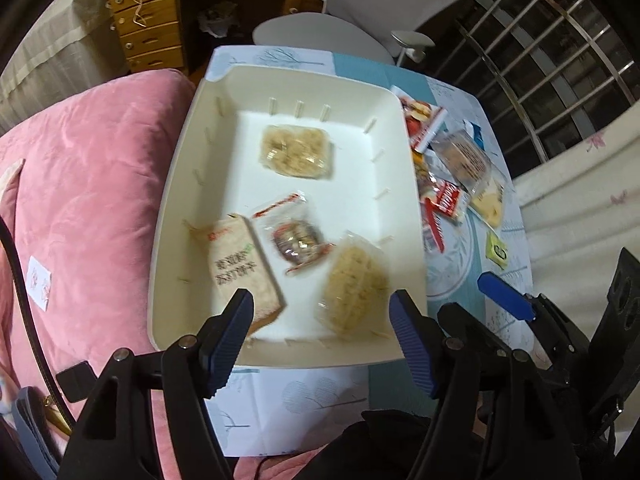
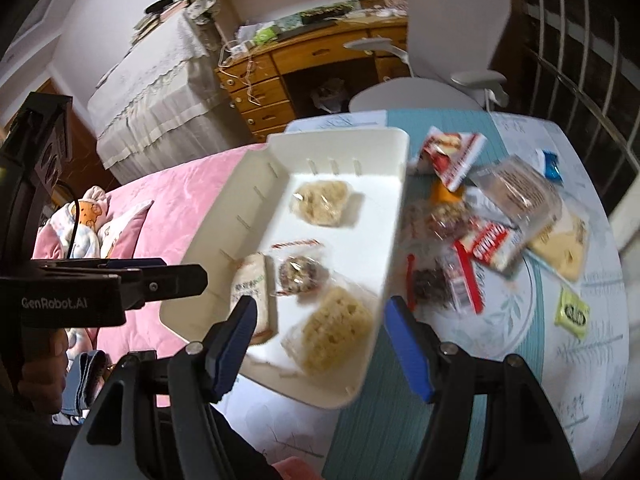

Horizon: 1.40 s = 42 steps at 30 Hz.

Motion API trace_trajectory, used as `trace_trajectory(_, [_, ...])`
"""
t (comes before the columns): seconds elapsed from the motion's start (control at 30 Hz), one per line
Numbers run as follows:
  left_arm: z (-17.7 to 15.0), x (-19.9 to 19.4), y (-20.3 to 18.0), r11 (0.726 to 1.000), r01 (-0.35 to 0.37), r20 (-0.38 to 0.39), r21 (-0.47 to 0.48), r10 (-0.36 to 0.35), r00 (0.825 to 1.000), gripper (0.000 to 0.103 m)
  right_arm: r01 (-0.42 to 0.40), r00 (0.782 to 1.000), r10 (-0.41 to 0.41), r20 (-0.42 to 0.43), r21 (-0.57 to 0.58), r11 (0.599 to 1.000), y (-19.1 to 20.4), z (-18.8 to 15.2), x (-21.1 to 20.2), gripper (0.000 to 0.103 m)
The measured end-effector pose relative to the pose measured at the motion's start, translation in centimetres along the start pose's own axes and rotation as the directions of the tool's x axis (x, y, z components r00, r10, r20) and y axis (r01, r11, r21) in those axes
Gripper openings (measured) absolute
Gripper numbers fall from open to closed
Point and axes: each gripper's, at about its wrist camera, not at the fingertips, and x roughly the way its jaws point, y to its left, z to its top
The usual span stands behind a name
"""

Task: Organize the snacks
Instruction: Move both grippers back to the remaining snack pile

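Note:
A white tray (image 1: 188, 168) (image 2: 400, 152) on the table holds several wrapped snacks: a pale rice-crisp pack (image 1: 296, 152) at the far end, a round nutty one (image 1: 296, 236), a tan lettered pack (image 1: 240, 268) and another rice-crisp pack (image 1: 356, 284) (image 2: 336, 328) near the front. My left gripper (image 1: 324, 332) hovers open over the tray's near end, pressing on nothing. My right gripper (image 2: 322, 344) also stands open, above the near rice-crisp pack without touching it. Loose snacks lie right of the tray: a red-white pack (image 2: 452, 152), a clear biscuit pack (image 2: 516, 192), a red pack (image 2: 492, 248) and a yellow pack (image 2: 560, 248).
A pink quilt (image 1: 88, 184) lies left of the tray. A grey office chair (image 2: 452, 40) and a wooden desk (image 2: 280, 76) stand beyond the table. A window grille (image 1: 552, 64) is at the right. A small yellow sachet (image 2: 572, 312) lies near the table's right edge.

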Motion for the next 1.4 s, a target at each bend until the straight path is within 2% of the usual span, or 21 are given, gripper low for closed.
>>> trace_trajectory(0.2, [-1.0,2.0,-2.7,0.999,0.033,-0.069,-0.001,-0.033,0.997,0.073,0.036,0.998,-0.033,-0.054,0.064,0.997,-3.0,-2.1,-0.7,0.067])
trace_trajectory(0.33, [-1.5,2.7,-4.8,0.999,0.049,-0.078,-0.001,-0.049,0.996,0.079,0.059,0.995,-0.051,-0.081,0.109,0.992,-5.6,-3.4,-1.5,0.067])
trace_trajectory(0.5, [-1.7,3.0,-7.1,0.999,0.037,-0.065,-0.018,-0.039,0.997,0.081,0.086,0.992,-0.065,-0.110,0.194,0.977,-9.5,-4.6,-2.2,0.067])
trace_trajectory(0.73, [-1.2,3.2,-10.8,1.000,-0.015,-0.025,-0.026,0.015,1.000,0.082,0.070,0.996,-0.042,-0.084,0.360,0.930,-16.4,-5.6,-2.9,0.067])
trace_trajectory(0.87, [0.0,3.7,-13.4,0.998,-0.035,-0.009,-0.047,0.034,0.999,0.084,0.085,0.994,-0.048,-0.097,0.419,0.904,-20.2,-5.6,-2.4,0.067])
trace_trajectory(1.07, [2.6,5.3,-16.7,0.996,-0.048,0.010,-0.070,0.049,0.999,0.088,0.102,0.994,-0.071,-0.085,0.455,0.884,-24.5,-4.7,-1.7,0.067])
trace_trajectory(1.23, [5.9,7.7,-19.6,0.995,-0.060,0.016,-0.076,0.062,0.998,0.089,0.157,0.987,-0.135,-0.082,0.417,0.895,-26.3,-4.1,-0.3,0.067])
trace_trajectory(1.33, [7.9,9.2,-20.9,0.994,-0.067,0.026,-0.080,0.070,0.997,0.091,0.211,0.977,-0.186,-0.101,0.389,0.897,-26.8,-4.0,0.6,0.067])
trace_trajectory(1.4, [9.1,10.3,-21.5,0.993,-0.077,0.026,-0.094,0.080,0.996,0.091,0.226,0.974,-0.192,-0.122,0.397,0.889,-27.4,-4.1,1.5,0.067])
